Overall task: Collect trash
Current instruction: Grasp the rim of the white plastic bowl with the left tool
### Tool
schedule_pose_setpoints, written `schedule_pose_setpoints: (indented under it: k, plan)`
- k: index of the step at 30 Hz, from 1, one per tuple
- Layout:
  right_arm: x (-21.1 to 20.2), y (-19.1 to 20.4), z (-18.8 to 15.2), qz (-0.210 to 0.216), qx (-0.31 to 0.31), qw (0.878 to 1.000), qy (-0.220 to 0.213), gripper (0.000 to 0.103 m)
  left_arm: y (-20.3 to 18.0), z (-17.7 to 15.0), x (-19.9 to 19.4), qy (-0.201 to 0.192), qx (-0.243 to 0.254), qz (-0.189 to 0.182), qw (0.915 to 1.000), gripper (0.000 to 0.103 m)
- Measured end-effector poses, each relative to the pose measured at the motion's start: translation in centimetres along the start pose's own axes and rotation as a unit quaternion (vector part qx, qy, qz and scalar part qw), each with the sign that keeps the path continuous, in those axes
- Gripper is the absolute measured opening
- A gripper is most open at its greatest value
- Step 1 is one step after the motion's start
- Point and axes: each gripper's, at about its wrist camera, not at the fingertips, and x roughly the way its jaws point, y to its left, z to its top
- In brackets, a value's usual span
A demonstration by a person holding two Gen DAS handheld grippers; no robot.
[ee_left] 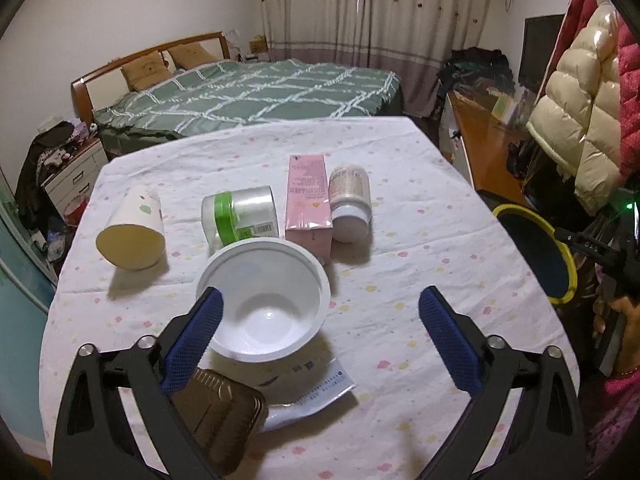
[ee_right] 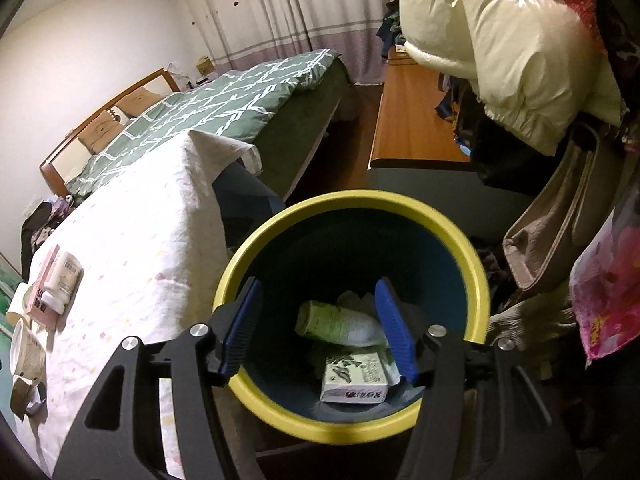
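My left gripper (ee_left: 322, 304) hangs open above the table with the flowered cloth (ee_left: 420, 240). Its left finger overlaps the rim of a white bowl (ee_left: 264, 300). Behind the bowl lie a paper cup (ee_left: 132, 236), a clear jar with a green band (ee_left: 240, 216), a pink carton (ee_left: 308, 204) and a white pill bottle (ee_left: 350, 204). A brown tin (ee_left: 224, 420) and a printed paper slip (ee_left: 320, 388) lie near the front edge. My right gripper (ee_right: 316, 292) is open over the yellow-rimmed bin (ee_right: 352, 200). Down inside lie a green-and-white tube (ee_right: 340, 324) and a small box (ee_right: 356, 376).
The bin (ee_left: 536, 256) stands on the floor off the table's right edge. Puffy coats (ee_right: 500, 40) and a bag (ee_right: 552, 220) hang close over it on the right. A green bed (ee_left: 248, 96) lies beyond the table, a wooden desk (ee_right: 412, 128) beyond the bin.
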Motion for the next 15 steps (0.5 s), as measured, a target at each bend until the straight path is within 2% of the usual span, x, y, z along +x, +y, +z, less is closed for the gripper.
schedule_pose_setpoints:
  k: [6, 9, 15]
  plan:
    - [0.4, 0.4, -0.1, 0.005, -0.001, 1.0, 0.005, 0.057, 0.4, 0.5, 1.8, 0.022, 0.007, -0.006, 0.9997, 0.078]
    - [0.4, 0.4, -0.1, 0.006, -0.001, 1.0, 0.006, 0.057, 0.0, 0.7, 2.8, 0.034, 0.016, -0.012, 0.9992, 0.065]
    - [0.4, 0.4, -0.1, 0.006, -0.001, 1.0, 0.006, 0.057, -0.7, 0.5, 4.9, 0.065, 0.031, 0.001, 0.9974, 0.04]
